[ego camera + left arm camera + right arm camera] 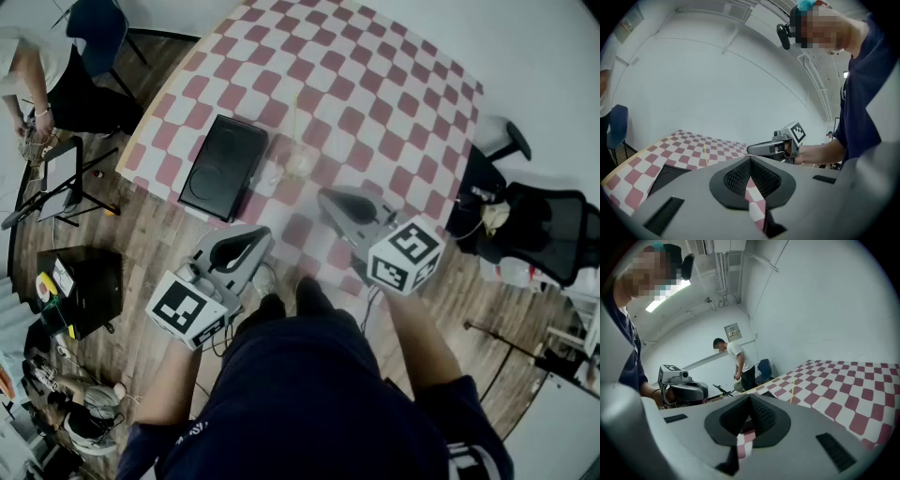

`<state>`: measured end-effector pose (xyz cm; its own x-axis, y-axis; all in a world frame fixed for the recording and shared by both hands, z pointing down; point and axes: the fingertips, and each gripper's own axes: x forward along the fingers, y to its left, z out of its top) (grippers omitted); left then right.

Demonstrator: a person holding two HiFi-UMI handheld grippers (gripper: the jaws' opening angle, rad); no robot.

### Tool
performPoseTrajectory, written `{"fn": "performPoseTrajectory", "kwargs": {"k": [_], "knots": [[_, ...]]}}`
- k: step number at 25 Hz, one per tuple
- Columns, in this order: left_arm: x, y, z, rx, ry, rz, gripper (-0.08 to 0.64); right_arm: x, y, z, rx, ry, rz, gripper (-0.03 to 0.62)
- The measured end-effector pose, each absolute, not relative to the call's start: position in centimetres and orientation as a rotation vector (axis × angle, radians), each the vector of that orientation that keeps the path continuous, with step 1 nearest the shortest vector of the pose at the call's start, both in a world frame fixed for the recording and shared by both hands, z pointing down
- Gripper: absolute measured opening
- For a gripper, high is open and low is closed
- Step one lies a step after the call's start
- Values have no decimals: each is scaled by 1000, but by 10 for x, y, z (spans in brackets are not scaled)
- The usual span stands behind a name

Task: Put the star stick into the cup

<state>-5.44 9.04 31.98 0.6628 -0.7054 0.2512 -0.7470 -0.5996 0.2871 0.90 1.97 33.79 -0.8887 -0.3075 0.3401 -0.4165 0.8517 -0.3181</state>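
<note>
On the red and white checked tablecloth [375, 84] a clear cup [300, 163] stands near the front edge. A thin yellow stick [295, 117] rises from it and appears to stand in it; its star end is too small to make out. The stick also shows as a pale line in the left gripper view [705, 154] and in the right gripper view [792, 393]. My left gripper [265, 235] is held short of the table's edge, shut and empty. My right gripper [324, 196] hovers just right of the cup, also shut on nothing.
A flat black tray [223, 167] lies left of the cup. A person [737, 357] stands beyond the table's far left corner by a blue chair [764, 367]. A black office chair [544, 225] stands at the right, and stands and boxes [80, 286] are on the wooden floor at the left.
</note>
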Motion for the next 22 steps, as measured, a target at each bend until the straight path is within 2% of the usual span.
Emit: {"fn": "performPoseTrajectory", "kwargs": {"k": [22], "knots": [[-57,54,335,2476,-1163,191,31,10,-16,368,554,-2687,644,17]]}}
